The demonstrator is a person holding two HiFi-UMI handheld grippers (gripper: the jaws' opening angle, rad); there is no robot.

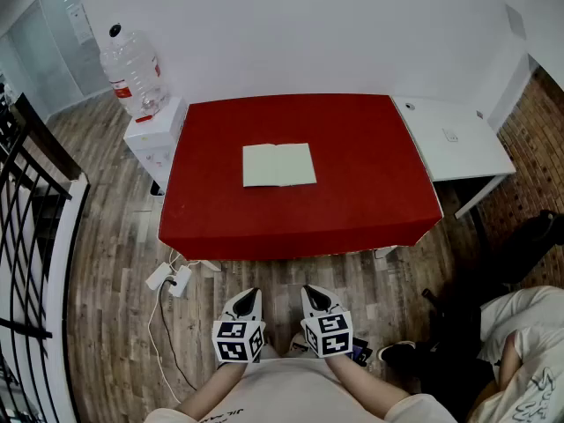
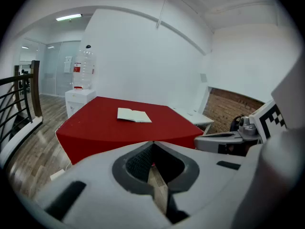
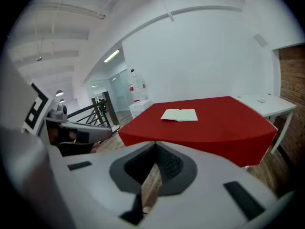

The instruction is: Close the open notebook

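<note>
While both grippers hang close to the body, the left gripper (image 1: 249, 298) and right gripper (image 1: 314, 296) each have their jaws pressed together, empty. Wood floor (image 1: 282, 276) separates them from the red table's (image 1: 352, 210) front edge. The open notebook (image 1: 278, 165) lies flat mid-table, red cloth on every side. A person (image 1: 529, 342) at lower right is cut off.
</note>
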